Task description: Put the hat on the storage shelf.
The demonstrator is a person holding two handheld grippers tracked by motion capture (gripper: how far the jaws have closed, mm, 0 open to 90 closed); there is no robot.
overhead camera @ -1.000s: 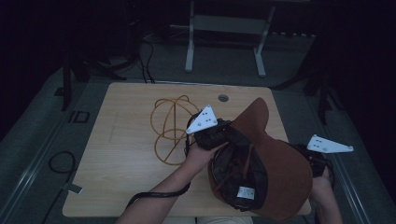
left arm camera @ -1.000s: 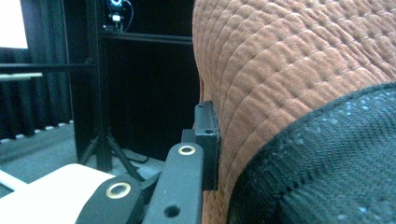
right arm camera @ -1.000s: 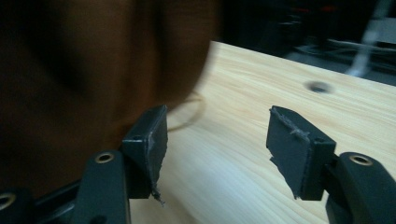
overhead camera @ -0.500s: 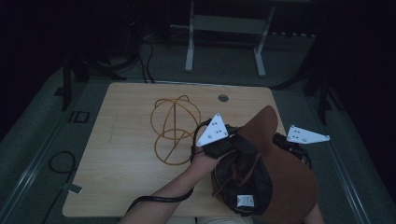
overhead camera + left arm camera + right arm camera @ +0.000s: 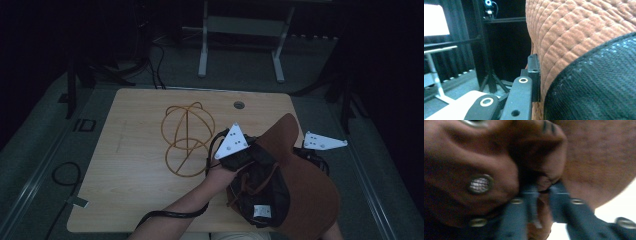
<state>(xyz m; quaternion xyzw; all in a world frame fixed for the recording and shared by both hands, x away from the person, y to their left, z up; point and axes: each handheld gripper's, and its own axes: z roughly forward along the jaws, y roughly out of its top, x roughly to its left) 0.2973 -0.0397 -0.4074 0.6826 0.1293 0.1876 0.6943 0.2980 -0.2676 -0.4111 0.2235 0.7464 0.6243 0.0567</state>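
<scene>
A brown brimmed hat [image 5: 305, 185] with a black mesh lining [image 5: 262, 187] is held over the table's near right corner, its inside turned up. My left gripper [image 5: 240, 155], under its grey plate, grips the hat's left edge. In the left gripper view one black jaw presses against the quilted brown fabric [image 5: 579, 35] beside the mesh lining [image 5: 596, 85]; the other jaw is hidden behind it. My right gripper [image 5: 312, 152] is at the hat's far right edge. In the right gripper view its jaws [image 5: 542, 188] pinch a fold of the brown hat [image 5: 599, 157], near a metal eyelet [image 5: 480, 184].
An orange wire head form [image 5: 187, 137] stands on the wooden table [image 5: 135, 170] left of the hat. A round cable hole [image 5: 239, 105] is near the far edge. A black cable [image 5: 175, 215] trails off the front edge. A stand's legs [image 5: 240, 45] are beyond the table.
The left gripper has shifted right and a little nearer the person. The right gripper has moved left and farther away, so the two are closer together. The hat has turned between them.
</scene>
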